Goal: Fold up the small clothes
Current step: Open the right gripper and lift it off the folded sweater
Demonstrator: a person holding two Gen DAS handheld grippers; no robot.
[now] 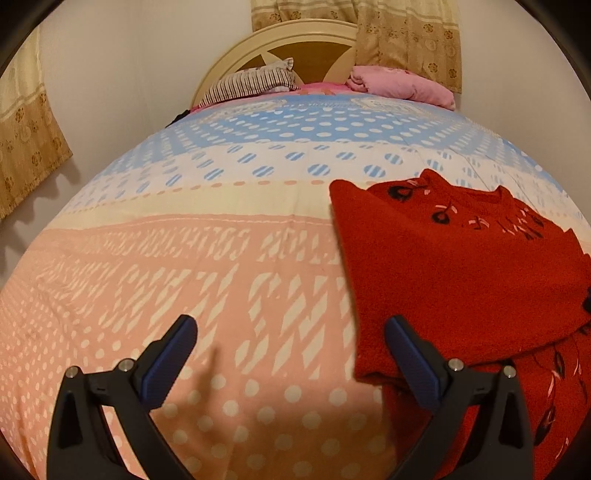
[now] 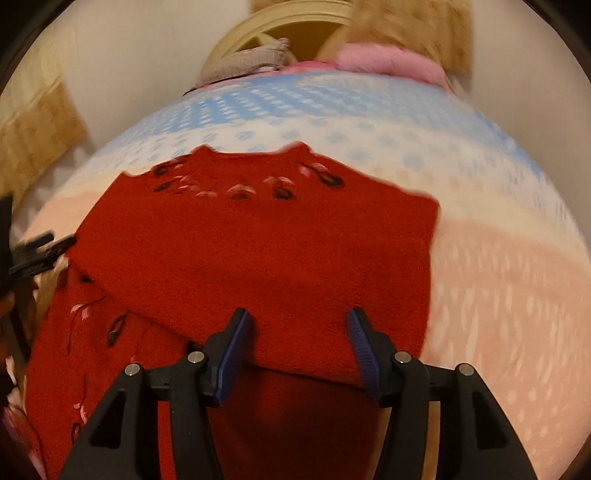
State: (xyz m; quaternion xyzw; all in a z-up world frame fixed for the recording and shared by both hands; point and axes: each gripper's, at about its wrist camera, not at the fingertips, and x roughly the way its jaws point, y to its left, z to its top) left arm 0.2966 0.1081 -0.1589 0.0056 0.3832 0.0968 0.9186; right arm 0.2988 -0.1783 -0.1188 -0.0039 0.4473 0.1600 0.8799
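Red top (image 2: pixel 258 251) lay part-folded on bed (image 1: pixel 184 277). Right tongs (image 2: pixel 295 339) half-open over folded edge, empty; left tongs (image 1: pixel 291 354) wide, empty. Best to press fold flat, square the edges.

One red sweater (image 1: pixel 461 266) lies at the right of the left wrist view. One bed (image 1: pixel 207 258) fills the frame. One striped pillow (image 1: pixel 251 83) and one pink blanket (image 1: pixel 402 86) sit at top centre. Two curtains: far left (image 1: pixel 26 147), top right (image 1: pixel 406 33). Two grippers: left (image 1: pixel 291 332), right (image 2: pixel 297 325).
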